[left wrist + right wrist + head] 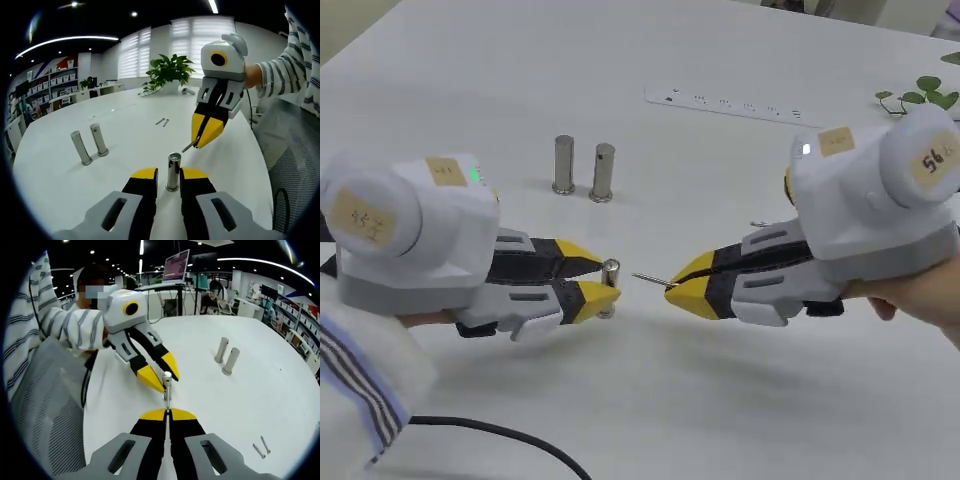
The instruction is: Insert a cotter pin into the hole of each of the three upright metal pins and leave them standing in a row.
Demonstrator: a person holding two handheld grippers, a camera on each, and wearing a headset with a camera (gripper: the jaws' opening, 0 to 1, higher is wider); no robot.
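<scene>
On the white table [720, 400], the left gripper [605, 278] has its jaws apart on either side of an upright metal pin [610, 270]. The right gripper [672, 285] has its jaws clamped on a cotter pin [650, 279], which points at that pin's top. Two more pins [563, 165] stand beyond.

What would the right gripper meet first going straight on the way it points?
The cotter pin held by the right gripper leads and would likely meet the upright metal pin between the jaws of the left gripper; alignment with its hole is unclear.

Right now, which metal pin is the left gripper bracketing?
The lone front pin, between the left gripper's jaws; the other two stand together farther back.
</scene>
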